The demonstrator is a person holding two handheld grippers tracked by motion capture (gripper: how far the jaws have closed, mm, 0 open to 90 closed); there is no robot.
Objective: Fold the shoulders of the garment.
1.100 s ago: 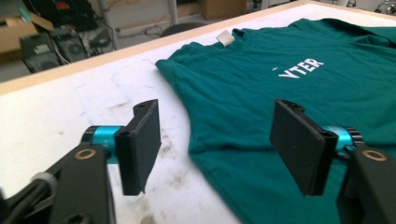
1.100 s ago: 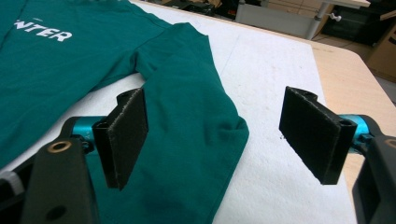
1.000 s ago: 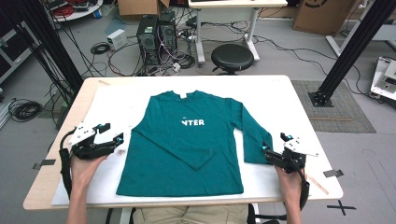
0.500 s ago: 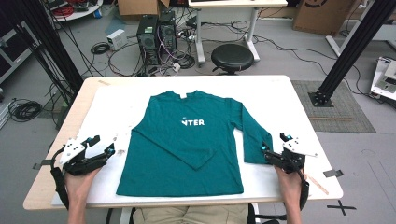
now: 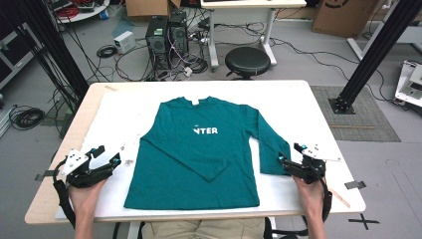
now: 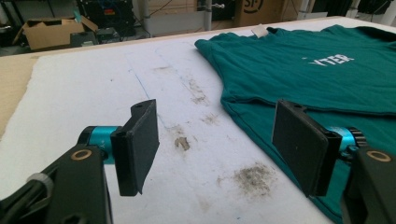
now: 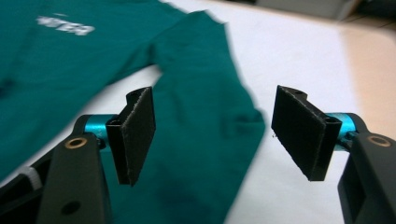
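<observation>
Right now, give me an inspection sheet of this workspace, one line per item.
Surface: white cover on a wooden table, with grey smudges near the left gripper.
Job's things: green shirt lying flat, front up, one sleeve folded across the body, the other sleeve lying out to the side.
Clutter: nothing seen on the table.
Grippers: left gripper open over bare cover; right gripper open at the sleeve cuff, its jaws having just been closing, not gripping.
Cables: loose tangles on the floor.
Surroundings: computer towers, black stool, cardboard boxes.
</observation>
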